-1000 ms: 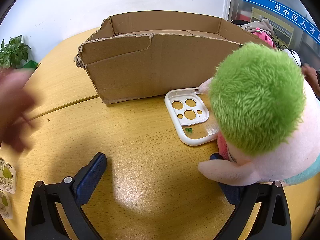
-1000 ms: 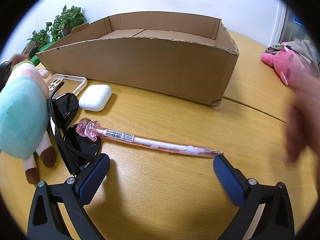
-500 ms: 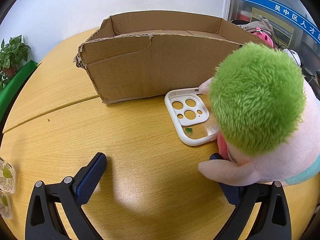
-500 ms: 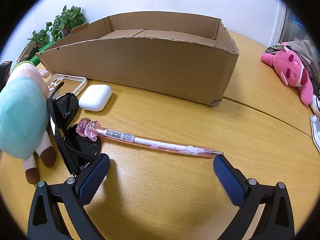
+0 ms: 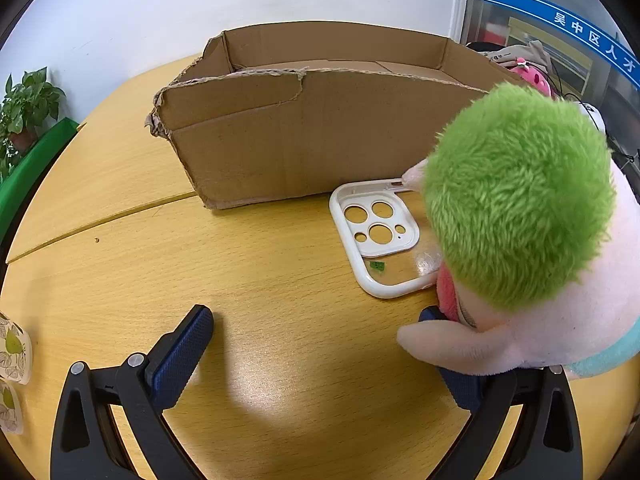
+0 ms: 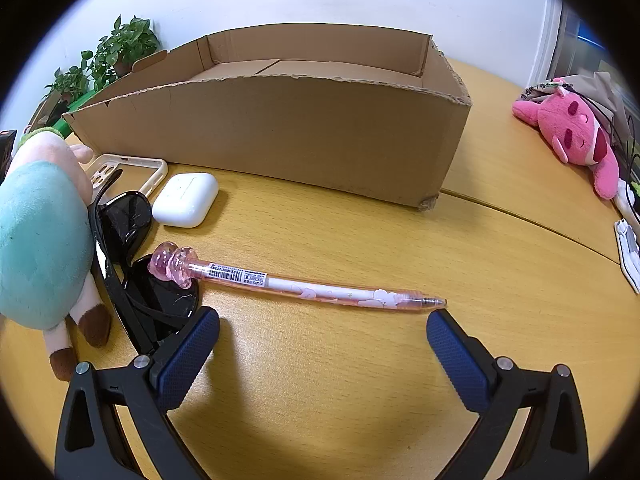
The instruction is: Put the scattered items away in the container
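An open cardboard box (image 5: 312, 132) stands at the back of the wooden table; it also shows in the right wrist view (image 6: 280, 136). My left gripper (image 5: 320, 344) is open and empty; a plush doll with green hair (image 5: 520, 216) covers its right finger. A white phone case (image 5: 380, 236) lies before the box. My right gripper (image 6: 324, 340) is open and empty just behind a pink pen (image 6: 296, 280). Black sunglasses (image 6: 128, 248), a white earbud case (image 6: 186, 199), the phone case (image 6: 132, 172) and the doll (image 6: 40, 240) lie to its left.
A pink plush toy (image 6: 576, 136) lies at the far right of the table beside cables and a white object (image 6: 628, 248). Potted plants (image 6: 116, 52) stand behind the box on the left. Patterned cards (image 5: 12, 360) lie at the left table edge.
A blurred hand at the frame edge in both views one second ago has gone. The grippers and the items have not moved.
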Available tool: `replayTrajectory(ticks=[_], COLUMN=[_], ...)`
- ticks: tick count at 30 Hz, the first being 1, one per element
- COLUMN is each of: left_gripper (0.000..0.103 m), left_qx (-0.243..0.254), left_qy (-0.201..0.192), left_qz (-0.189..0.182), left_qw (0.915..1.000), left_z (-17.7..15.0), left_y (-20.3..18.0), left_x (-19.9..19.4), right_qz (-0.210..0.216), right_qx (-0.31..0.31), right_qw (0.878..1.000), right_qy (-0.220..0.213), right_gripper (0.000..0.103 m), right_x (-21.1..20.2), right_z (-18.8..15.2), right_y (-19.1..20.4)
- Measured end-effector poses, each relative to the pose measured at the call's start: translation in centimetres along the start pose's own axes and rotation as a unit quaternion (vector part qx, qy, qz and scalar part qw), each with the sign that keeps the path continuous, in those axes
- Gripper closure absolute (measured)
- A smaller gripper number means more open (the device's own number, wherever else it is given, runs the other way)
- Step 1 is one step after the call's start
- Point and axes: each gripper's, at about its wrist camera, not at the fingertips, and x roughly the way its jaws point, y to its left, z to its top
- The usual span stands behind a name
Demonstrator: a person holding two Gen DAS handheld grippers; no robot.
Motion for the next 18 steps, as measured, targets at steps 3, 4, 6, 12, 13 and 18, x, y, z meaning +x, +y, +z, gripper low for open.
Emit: replayTrajectory(ticks=[3, 4, 6, 12, 13, 18], left_gripper=[0.0, 0.0, 0.0, 0.0, 0.0, 0.0], left_qx=[0.0, 0.0, 0.0, 0.0, 0.0, 0.0], left_qy=[0.0, 0.0, 0.0, 0.0, 0.0, 0.0], left_qz=[0.0, 0.0, 0.0, 0.0, 0.0, 0.0], left_qw=[1.0, 1.0, 1.0, 1.0, 1.0, 1.0], left_z=[0.01, 0.01, 0.01, 0.03, 0.03, 0.04], left_y=[0.01, 0.01, 0.02, 0.01, 0.01, 0.01], left_x=[0.01, 0.01, 0.02, 0.02, 0.02, 0.03], right_qz=[0.0, 0.0, 0.0, 0.0, 0.0, 0.0], right_qx=[0.0, 0.0, 0.0, 0.0, 0.0, 0.0], right_qw=[1.0, 1.0, 1.0, 1.0, 1.0, 1.0], right_qy=[0.0, 0.0, 0.0, 0.0, 0.0, 0.0], right_gripper=[0.0, 0.0, 0.0, 0.0, 0.0, 0.0], right_x=[0.0, 0.0, 0.0, 0.01, 0.01, 0.02], right_z=[0.0, -0.01, 0.0, 0.01, 0.01, 0.02], right_y=[0.02, 0.01, 0.0, -0.01, -0.01, -0.02])
